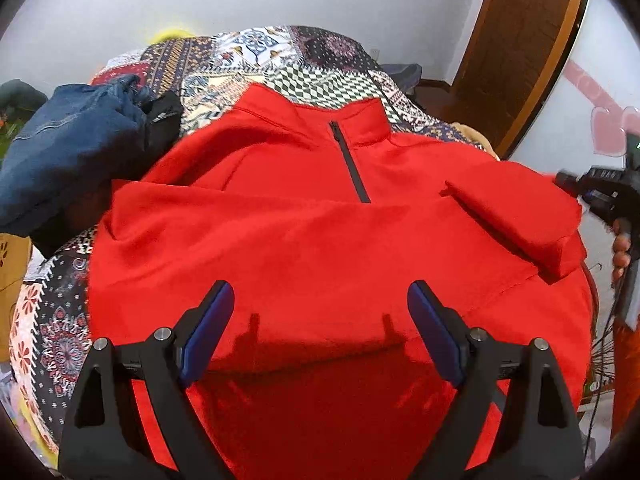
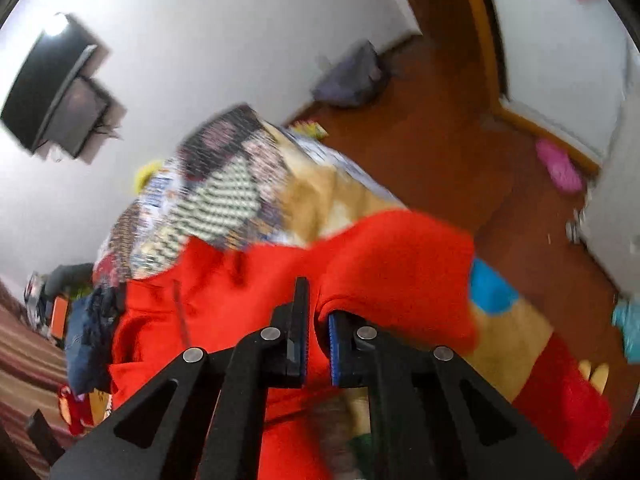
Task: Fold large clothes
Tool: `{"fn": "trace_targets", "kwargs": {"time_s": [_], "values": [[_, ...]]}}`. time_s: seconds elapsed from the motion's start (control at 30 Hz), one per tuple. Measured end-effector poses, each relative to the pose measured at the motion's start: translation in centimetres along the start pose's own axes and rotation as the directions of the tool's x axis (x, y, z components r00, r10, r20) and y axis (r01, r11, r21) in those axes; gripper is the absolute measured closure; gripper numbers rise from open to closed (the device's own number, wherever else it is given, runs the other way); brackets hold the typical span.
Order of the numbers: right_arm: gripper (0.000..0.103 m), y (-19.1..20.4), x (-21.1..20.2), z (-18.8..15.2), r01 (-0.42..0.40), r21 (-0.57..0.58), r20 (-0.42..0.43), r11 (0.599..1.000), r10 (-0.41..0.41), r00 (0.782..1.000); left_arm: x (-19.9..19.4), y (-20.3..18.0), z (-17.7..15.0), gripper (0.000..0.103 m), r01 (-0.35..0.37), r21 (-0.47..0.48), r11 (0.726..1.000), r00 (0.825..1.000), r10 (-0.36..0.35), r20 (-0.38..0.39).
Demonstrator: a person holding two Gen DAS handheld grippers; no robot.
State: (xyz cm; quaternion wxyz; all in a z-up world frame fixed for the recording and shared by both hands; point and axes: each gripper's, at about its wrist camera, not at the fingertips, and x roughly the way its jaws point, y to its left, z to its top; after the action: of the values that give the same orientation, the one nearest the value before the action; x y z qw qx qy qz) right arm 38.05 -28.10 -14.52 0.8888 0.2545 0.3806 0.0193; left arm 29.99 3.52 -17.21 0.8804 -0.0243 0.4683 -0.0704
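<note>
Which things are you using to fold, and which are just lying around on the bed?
In use:
red zip-neck top
left gripper, open above it
right gripper, pinching the top's sleeve edge

Just lying about:
blue jeans
black item beside them
patterned bedspread
pink slipper

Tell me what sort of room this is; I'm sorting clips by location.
Most likely a bedroom at home: a red zip-neck pullover lies spread on a bed under a patchwork-print bedspread, a brown wooden door stands behind, and a dark wall-mounted screen hangs on the white wall.
</note>
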Motion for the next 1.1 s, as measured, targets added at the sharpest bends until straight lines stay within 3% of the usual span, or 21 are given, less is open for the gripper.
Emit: {"fn": "trace_targets", "kwargs": {"time_s": [0.13, 0.27, 0.47, 0.6, 0.87, 1.0, 1.1], "values": [[0.096, 5.8, -3.3, 0.9, -0.048, -0.149, 0.083, 0.988, 0.061, 0.995, -1.7, 1.2, -0.3, 0.015, -0.005, -0.01, 1.0, 0.999, 0.006, 0.038], [0.097, 11.5, -4.7, 0.4, -0.115, -0.273, 0.093, 0.955, 0.145, 0.985, -3.5, 2.6, -0.8, 0.015, -0.01, -0.023, 1.0, 0.997, 0.012, 0.074], [0.097, 20.1, -3.0, -3.9, -0.197, -0.456, -0.021, 0.868, 0.211, 0.977, -6.6, 5.4, -2.7, 0.015, -0.036, -0.056, 0.998, 0.99, 0.043, 0.132], [0.097, 24.2, 0.1, -8.5, -0.236, -0.559, -0.138, 0.795, 0.191, 0.972, -8.0, 7.9, -4.5, 0.015, -0.058, -0.098, 0.993, 0.987, 0.072, 0.141], [0.097, 26.4, 5.9, -18.7, -0.343, -0.621, -0.387, 0.705, 0.105, 0.916, -8.3, 12.5, -8.4, 0.015, -0.096, -0.203, 0.974, 0.991, 0.113, 0.072], [0.096, 26.0, 7.4, -21.1, -0.372, -0.624, -0.475, 0.687, 0.045, 0.879, -7.9, 13.6, -10.0, 0.015, -0.12, -0.23, 0.966, 0.991, 0.131, 0.033], [0.096, 25.4, 6.8, -21.3, -0.374, -0.637, -0.491, 0.674, 0.019, 0.871, -7.9, 13.8, -10.5, 0.015, -0.128, -0.235, 0.963, 0.99, 0.138, 0.025]]}}
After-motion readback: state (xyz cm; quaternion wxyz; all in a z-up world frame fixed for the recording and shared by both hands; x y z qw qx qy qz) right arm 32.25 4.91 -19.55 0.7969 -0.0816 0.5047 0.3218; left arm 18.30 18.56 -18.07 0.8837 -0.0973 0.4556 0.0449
